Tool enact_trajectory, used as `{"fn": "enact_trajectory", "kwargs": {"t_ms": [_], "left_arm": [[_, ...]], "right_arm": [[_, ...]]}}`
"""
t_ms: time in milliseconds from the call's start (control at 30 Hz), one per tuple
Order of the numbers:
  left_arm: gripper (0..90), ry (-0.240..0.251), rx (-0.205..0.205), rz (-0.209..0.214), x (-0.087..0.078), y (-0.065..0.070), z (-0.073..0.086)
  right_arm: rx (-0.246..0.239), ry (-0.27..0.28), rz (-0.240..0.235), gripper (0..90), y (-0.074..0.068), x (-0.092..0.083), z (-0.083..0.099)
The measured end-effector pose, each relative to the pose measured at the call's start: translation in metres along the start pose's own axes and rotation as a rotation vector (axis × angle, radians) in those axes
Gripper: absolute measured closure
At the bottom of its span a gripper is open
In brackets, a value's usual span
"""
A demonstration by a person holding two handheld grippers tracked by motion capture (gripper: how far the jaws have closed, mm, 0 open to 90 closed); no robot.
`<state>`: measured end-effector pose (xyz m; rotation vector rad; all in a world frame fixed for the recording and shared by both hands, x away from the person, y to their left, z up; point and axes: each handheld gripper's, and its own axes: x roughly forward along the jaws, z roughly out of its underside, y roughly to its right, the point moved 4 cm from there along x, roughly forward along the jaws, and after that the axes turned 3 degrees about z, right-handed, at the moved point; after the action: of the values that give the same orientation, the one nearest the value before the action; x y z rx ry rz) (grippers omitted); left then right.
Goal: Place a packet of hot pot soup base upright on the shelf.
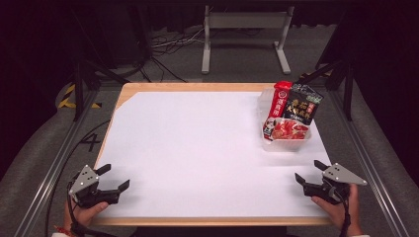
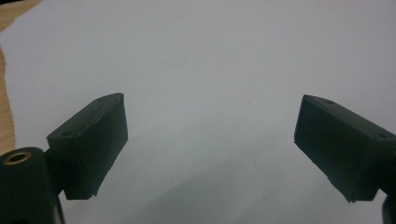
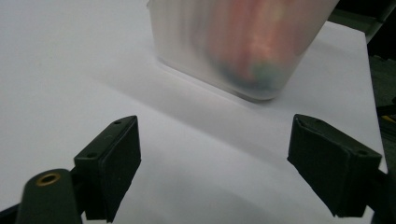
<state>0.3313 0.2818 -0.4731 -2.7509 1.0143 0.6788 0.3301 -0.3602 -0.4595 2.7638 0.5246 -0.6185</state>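
Observation:
A clear plastic bin (image 1: 286,143) stands at the table's right side and holds a red packet (image 1: 280,98) and a black packet (image 1: 302,103) leaning upright. In the right gripper view the bin (image 3: 243,46) is blurred, just beyond the open jaws. My left gripper (image 1: 114,177) rests near the front left corner, open, with nothing between its jaws. My right gripper (image 1: 311,172) sits at the front right, open and empty, a short way in front of the bin. The left gripper (image 2: 210,135) hangs over bare white sheet.
A white sheet (image 1: 197,148) covers most of the wooden table (image 1: 148,87). Metal rails (image 1: 368,163) run along both sides. A grey stand (image 1: 244,29) and cables lie on the floor behind the table.

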Motion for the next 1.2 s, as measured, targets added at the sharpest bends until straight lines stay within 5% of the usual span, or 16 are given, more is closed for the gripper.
{"fn": "enact_trajectory", "kwargs": {"t_ms": [233,1200], "left_arm": [[10.0,0.02,0.012,-0.008,-0.005,0.0012,-0.0014],[10.6,0.028,0.019,-0.005,-0.0063,0.0019,-0.0067]], "right_arm": [[0.012,0.054,0.03,18.2,0.002,-0.0081,-0.0062],[-0.039,0.011,0.039,18.6,-0.0037,-0.0064,-0.0064]]}}
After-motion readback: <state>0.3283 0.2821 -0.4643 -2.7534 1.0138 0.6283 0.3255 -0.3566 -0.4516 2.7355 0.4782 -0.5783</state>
